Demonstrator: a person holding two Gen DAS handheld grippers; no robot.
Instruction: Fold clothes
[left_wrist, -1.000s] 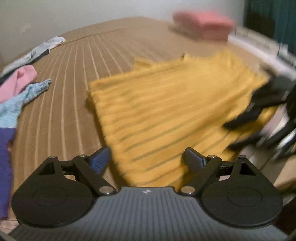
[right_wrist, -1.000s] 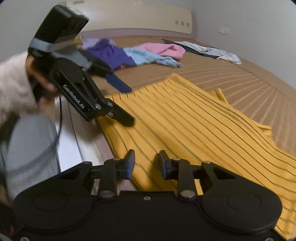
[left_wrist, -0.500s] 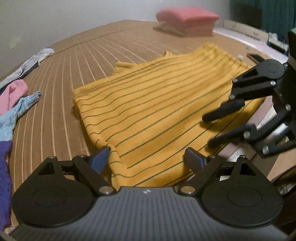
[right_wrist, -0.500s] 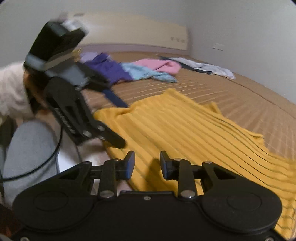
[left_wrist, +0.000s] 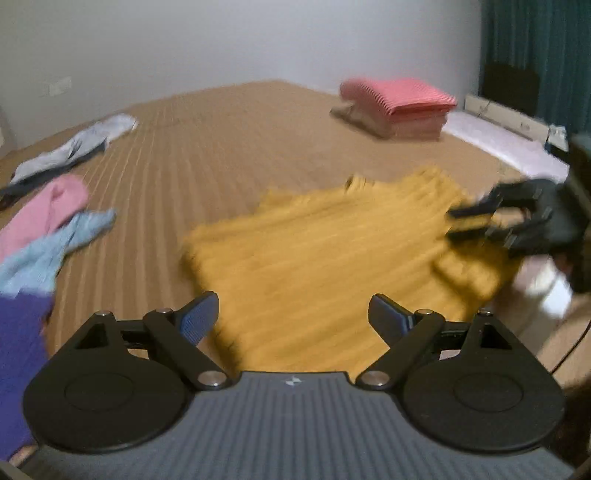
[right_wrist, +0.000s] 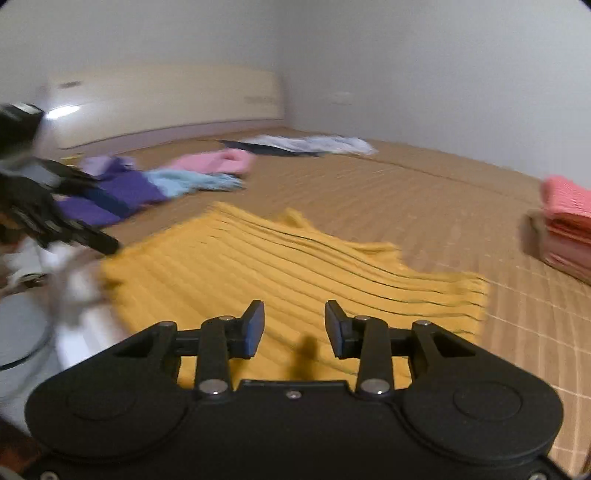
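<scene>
Yellow striped garment (right_wrist: 280, 273) lies beneath released left tongs (left_wrist: 293, 321) and right tongs (right_wrist: 294, 328), just widened.

Home bedroom. Wide bed with brown striped cover (left_wrist: 229, 147) fills frame centre; cream headboard (right_wrist: 166, 99) upper left in right wrist view; loose garments scattered on it; folded pink stack (left_wrist: 399, 107) upper right; teal curtain (left_wrist: 535, 55) far right.

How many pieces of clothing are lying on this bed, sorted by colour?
Yellow striped garment: 1
Pink garment: 1
Light blue garment: 1
Purple garment: 1
White and dark garment: 1
Folded red and pink stack: 1 stack, pieces uncountable
Total: 5 loose garments, 1 stack
</scene>
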